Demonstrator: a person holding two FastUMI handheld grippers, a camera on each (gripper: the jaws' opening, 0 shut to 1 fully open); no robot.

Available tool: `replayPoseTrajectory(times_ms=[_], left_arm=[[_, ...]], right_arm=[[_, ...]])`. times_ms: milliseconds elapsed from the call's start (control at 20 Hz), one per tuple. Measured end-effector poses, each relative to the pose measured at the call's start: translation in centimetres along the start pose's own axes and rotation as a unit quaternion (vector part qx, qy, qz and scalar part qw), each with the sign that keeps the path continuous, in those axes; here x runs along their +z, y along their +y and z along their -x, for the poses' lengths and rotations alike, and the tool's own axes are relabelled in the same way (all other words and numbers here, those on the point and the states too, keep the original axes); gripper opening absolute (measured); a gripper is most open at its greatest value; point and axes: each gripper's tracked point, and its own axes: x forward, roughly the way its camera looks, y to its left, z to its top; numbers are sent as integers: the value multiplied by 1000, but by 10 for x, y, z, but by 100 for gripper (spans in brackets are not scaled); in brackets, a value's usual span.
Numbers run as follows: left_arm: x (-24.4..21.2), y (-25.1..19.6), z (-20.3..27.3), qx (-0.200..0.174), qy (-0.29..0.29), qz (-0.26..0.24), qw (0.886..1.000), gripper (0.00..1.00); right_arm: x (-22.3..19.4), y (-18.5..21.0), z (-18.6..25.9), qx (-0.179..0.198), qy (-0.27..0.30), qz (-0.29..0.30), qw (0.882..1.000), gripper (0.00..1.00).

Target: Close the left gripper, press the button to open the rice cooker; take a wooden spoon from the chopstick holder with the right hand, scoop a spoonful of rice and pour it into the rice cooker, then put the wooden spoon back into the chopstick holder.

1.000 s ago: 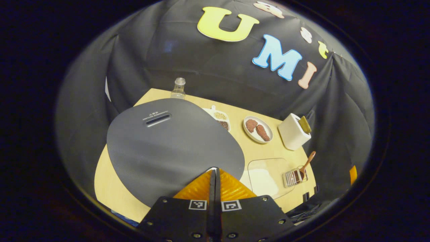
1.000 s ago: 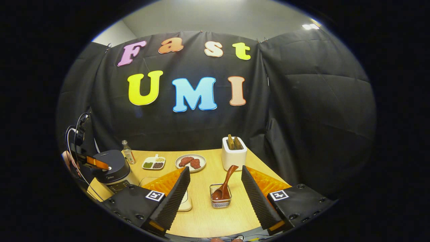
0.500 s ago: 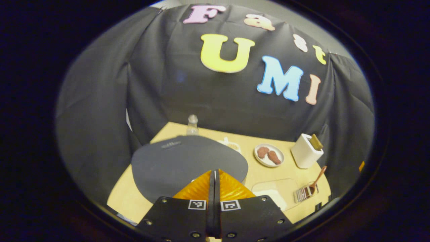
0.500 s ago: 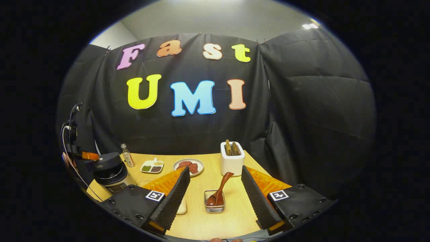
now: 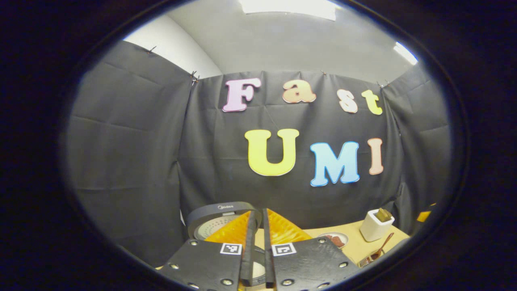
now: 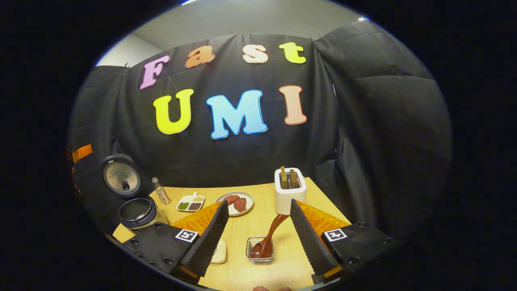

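Wooden table [image 6: 258, 210], rice cooker [image 6: 137, 212] lid upright, pot exposed

Pale wood counter [image 6: 258, 226] in front of the black cloth wall [image 6: 379, 133]. At the back right, a white toaster [image 6: 290, 194] with two slices standing upright in its slots. Left of it, a white plate [image 6: 235, 202] carrying two reddish-brown pieces. Further left, a small divided dish [image 6: 190, 203] of green, pale and dark grains, beside an upright clear bottle [image 6: 162, 193]. At the near edge, a pale flat container [image 6: 220, 254], partly hidden.
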Motion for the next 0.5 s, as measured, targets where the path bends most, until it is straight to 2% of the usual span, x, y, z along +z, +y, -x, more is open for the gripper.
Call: replayPoseTrajectory(times_ms=[100, 150, 200, 300, 500], left_arm=[[0, -6, 17, 12, 2, -6, 1000, 46], [-5, -6, 26, 24, 4, -17, 1000, 58], [-10, -5, 33, 37, 9, -27, 999, 70], [-22, -10, 48, 60, 28, -30, 997, 93], [-56, -20, 70, 82, 64, -1, 995, 95]], right_arm=[[-3, -9, -15, 8, 11, -11, 1000, 97], [-4, -14, -23, 10, 18, -14, 1000, 93], [-8, -19, -32, 12, 28, -19, 999, 98], [-14, -26, -49, 22, 48, -34, 998, 98], [-40, -43, -87, 32, 94, -63, 993, 98]])
